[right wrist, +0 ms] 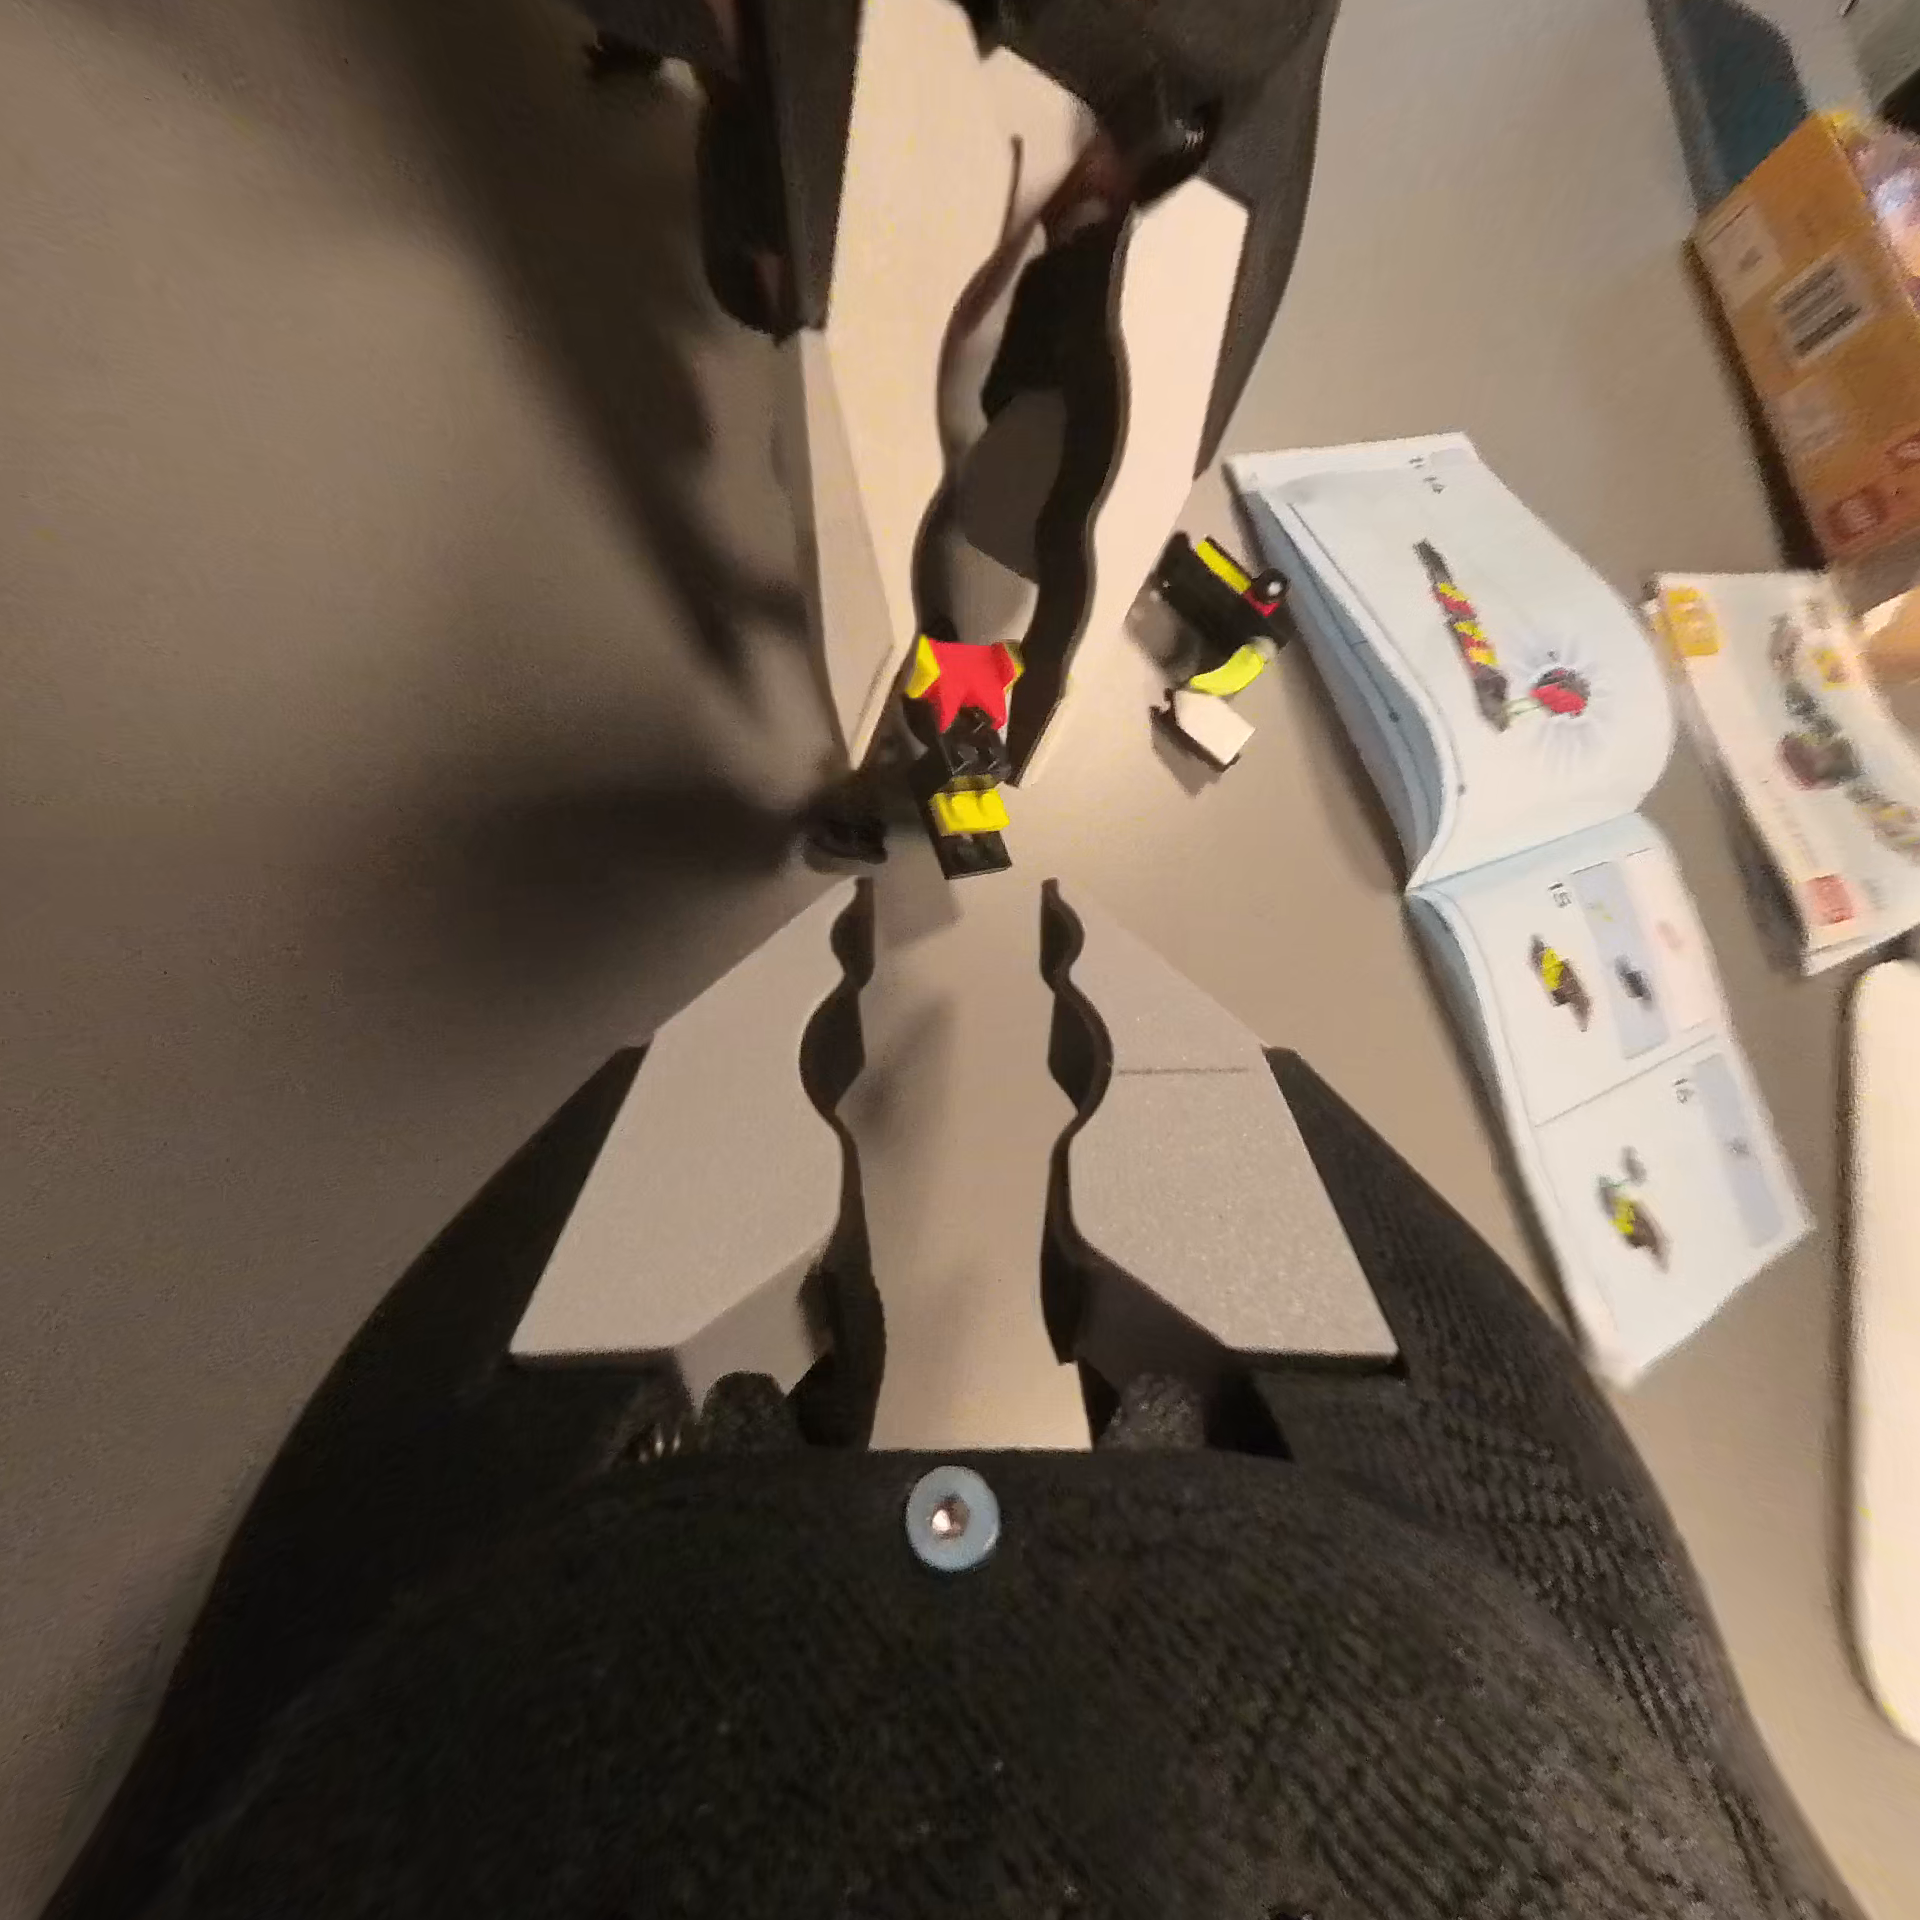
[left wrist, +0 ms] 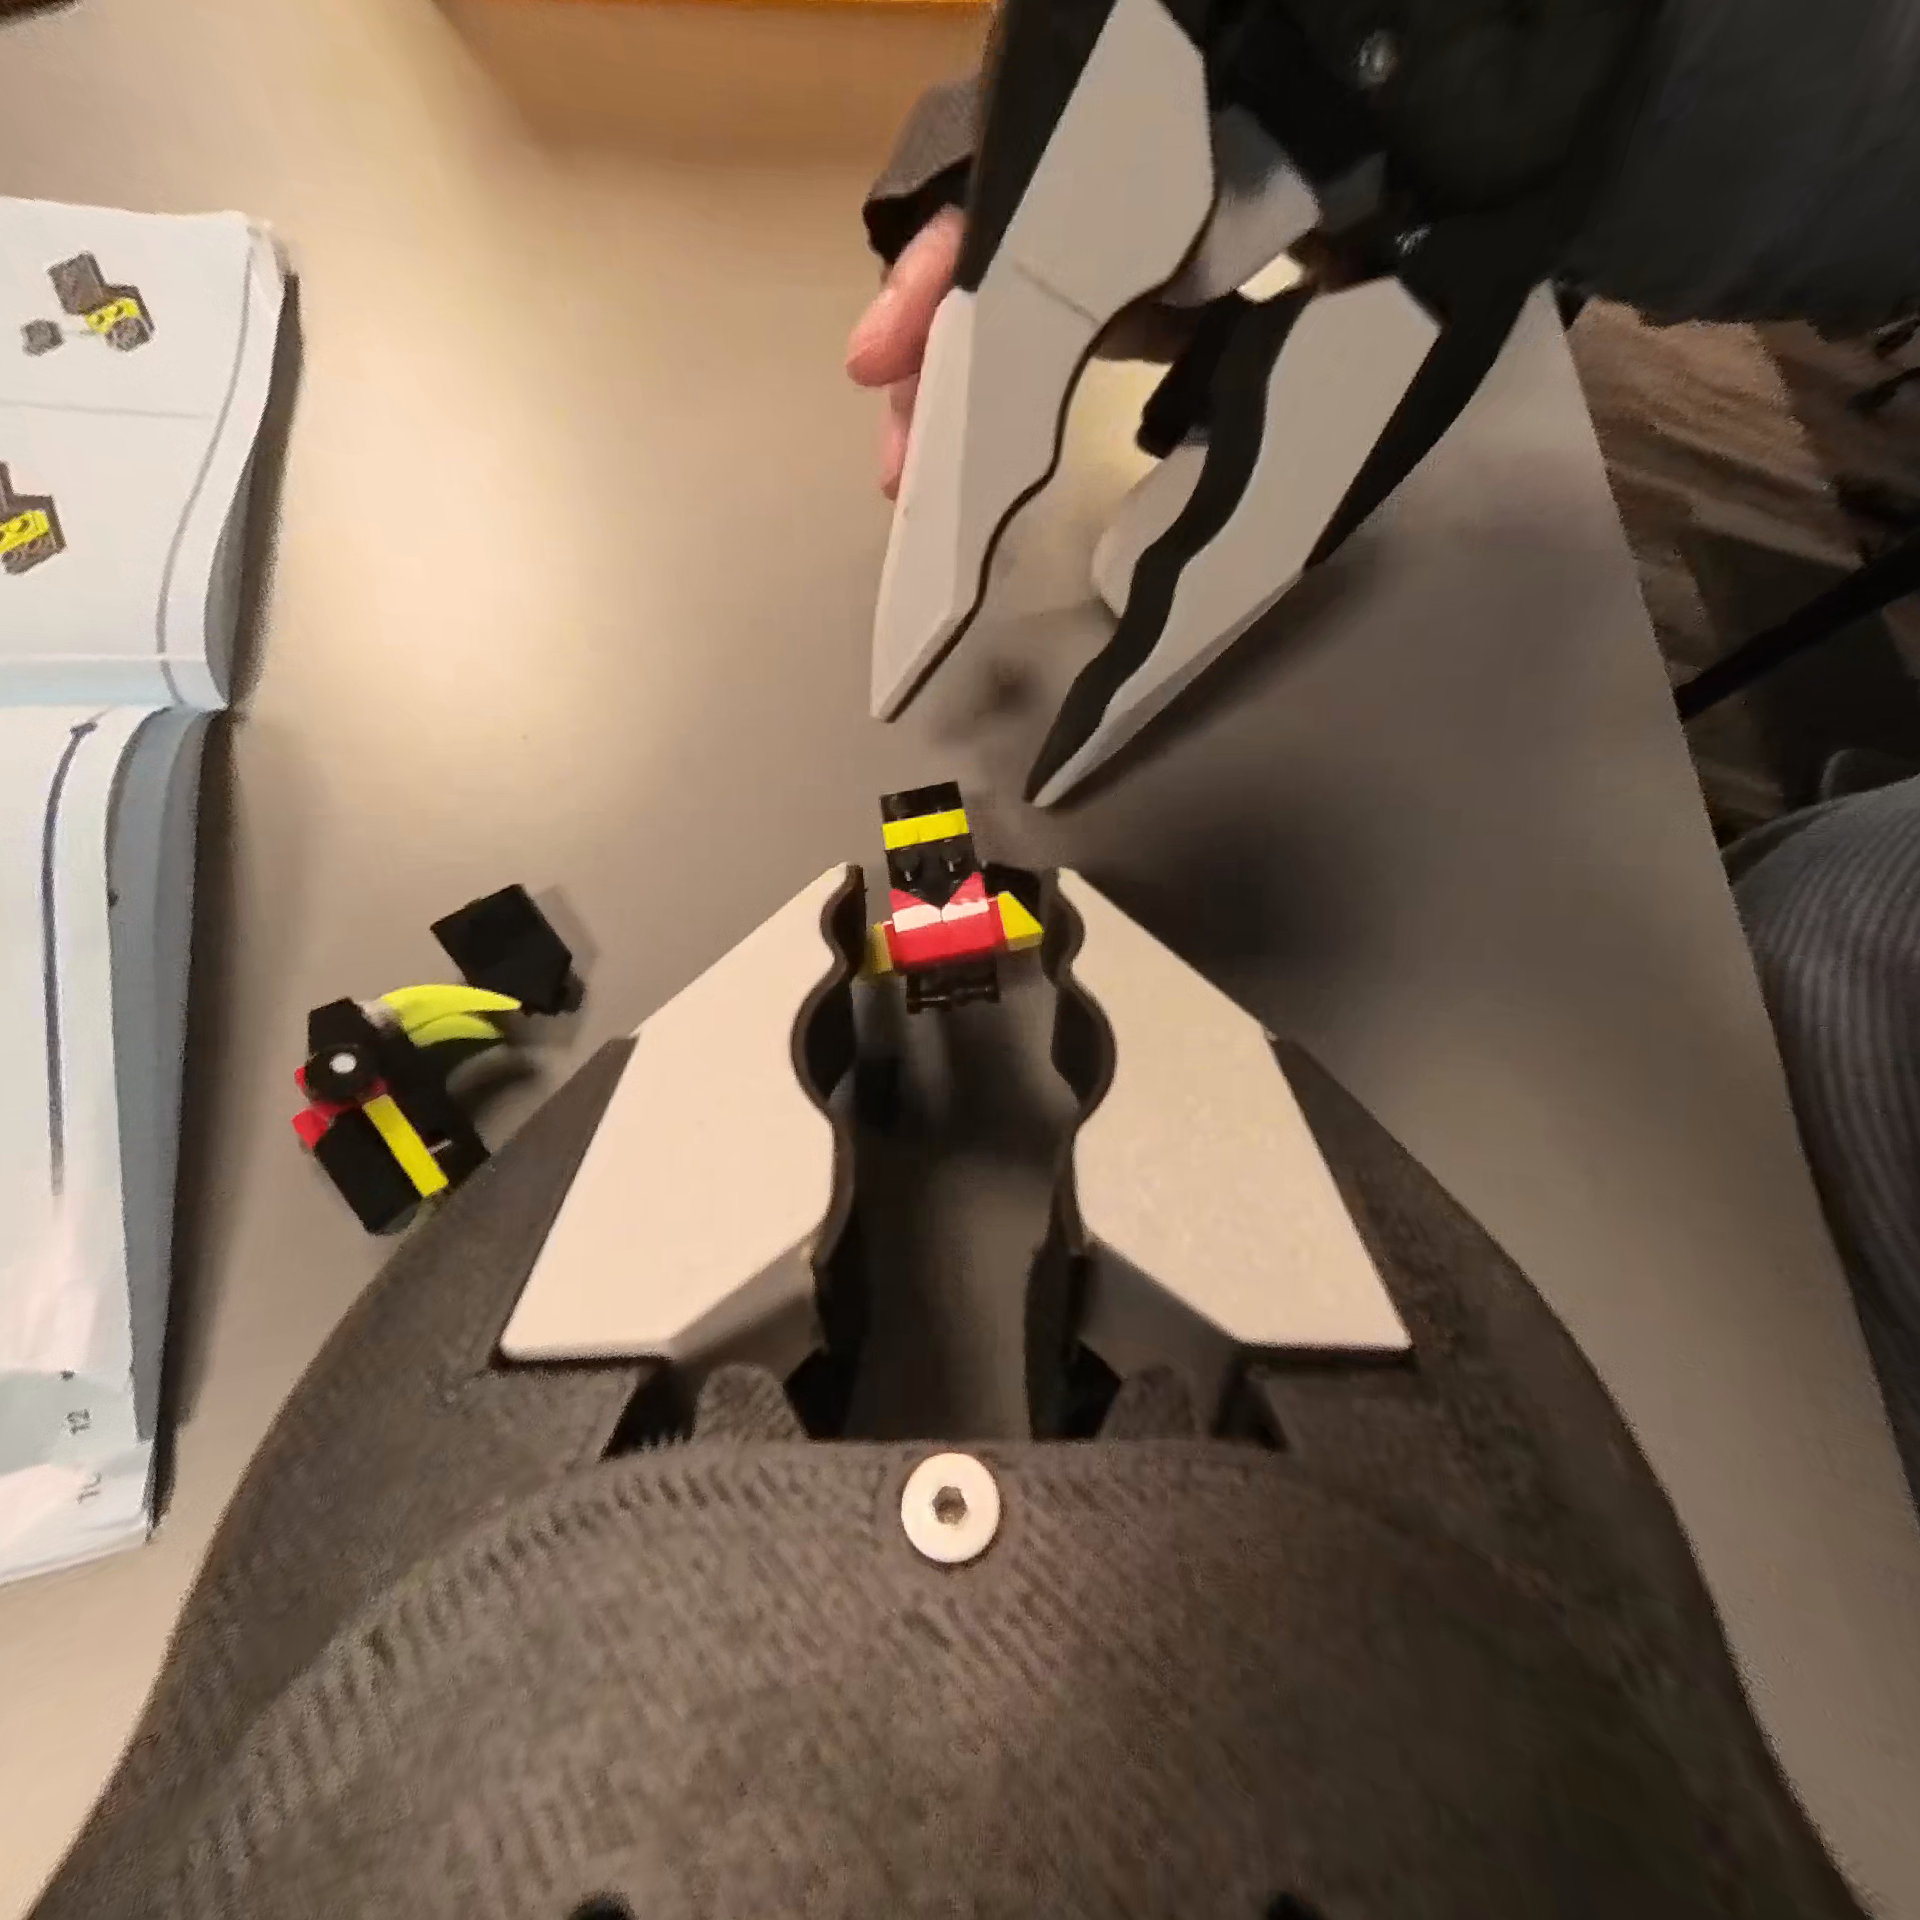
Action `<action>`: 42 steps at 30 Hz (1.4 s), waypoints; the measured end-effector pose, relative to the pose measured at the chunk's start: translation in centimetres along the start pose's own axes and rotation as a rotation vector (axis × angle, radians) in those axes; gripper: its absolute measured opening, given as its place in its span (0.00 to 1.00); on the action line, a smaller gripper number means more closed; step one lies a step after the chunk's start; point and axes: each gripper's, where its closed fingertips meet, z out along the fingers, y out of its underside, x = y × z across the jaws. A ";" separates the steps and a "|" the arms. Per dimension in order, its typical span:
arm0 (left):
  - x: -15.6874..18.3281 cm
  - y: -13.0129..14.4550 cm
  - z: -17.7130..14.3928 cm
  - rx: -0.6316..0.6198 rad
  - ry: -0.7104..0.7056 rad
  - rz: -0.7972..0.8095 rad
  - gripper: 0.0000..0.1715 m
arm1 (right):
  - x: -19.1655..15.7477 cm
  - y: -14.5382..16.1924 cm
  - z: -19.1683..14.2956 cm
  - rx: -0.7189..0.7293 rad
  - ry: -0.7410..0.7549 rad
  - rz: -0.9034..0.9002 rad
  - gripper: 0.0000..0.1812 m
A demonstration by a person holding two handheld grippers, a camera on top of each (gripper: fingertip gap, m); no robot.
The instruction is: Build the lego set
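A small lego assembly point(left wrist: 943, 925) of red, yellow and black bricks sits between the tips of my left gripper point(left wrist: 954, 883), which is shut on its yellow sides. Its black and yellow end sticks out past the tips. In the right wrist view the assembly point(right wrist: 961, 727) points toward me, held by the left gripper point(right wrist: 951, 743). My right gripper point(right wrist: 951, 888) is open and empty, its tips just short of the assembly's black end. It also shows in the left wrist view point(left wrist: 966, 753), above and to the right of the assembly.
A second black lego build with a yellow strip and lime claws point(left wrist: 395, 1101) lies left, beside a loose black piece point(left wrist: 509, 945). An open instruction booklet point(right wrist: 1507, 727) lies further out. A cardboard box point(right wrist: 1818, 312) and a leaflet point(right wrist: 1787, 748) lie beyond. The table edge point(left wrist: 1662, 623) runs along the right. Only a small space, under 4 cm, lies between the two pairs of fingers. From the left gripper's tips to the loose black piece point(left wrist: 509, 945) is close to 6 centimetres. Look for it in the right wrist view point(right wrist: 1211, 722) too.
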 end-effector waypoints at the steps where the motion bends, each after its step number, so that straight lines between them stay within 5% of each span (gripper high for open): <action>1: 0.2 -0.1 -0.1 0.010 0.017 -0.015 0.19 | 0.2 0.0 0.0 -0.013 0.036 -0.065 0.16; 7: 0.9 -1.3 -0.6 0.093 0.108 -0.100 0.19 | 0.7 -1.2 0.5 -0.054 0.235 -0.387 0.12; 12: 0.6 -1.8 -1.0 0.128 0.056 -0.072 0.20 | 1.3 -1.6 0.5 -0.073 0.320 -0.434 0.02; 15: 0.2 -2.5 -1.5 0.163 -0.126 0.129 0.40 | 1.6 -1.8 0.1 -0.073 0.339 -0.395 0.02; 17: 0.0 -2.8 -2.0 0.173 -0.282 0.345 0.42 | 1.6 -2.1 -0.2 -0.045 0.329 -0.343 0.02; 21: 0.1 -3.2 -2.7 0.182 -0.526 0.678 0.30 | 1.3 -2.6 -0.5 0.002 0.292 -0.273 0.02; 27: 0.5 -3.3 -3.1 0.186 -0.600 0.812 0.12 | 1.2 -3.1 -0.5 0.019 0.271 -0.265 0.02; 34: -0.7 -2.1 -4.9 0.145 -0.679 0.760 0.09 | -1.2 -1.6 0.2 -0.014 0.041 0.230 0.14; 42: -1.4 -1.8 -4.8 0.101 -0.759 0.817 0.09 | -2.8 -0.7 0.3 -0.146 0.234 0.504 0.14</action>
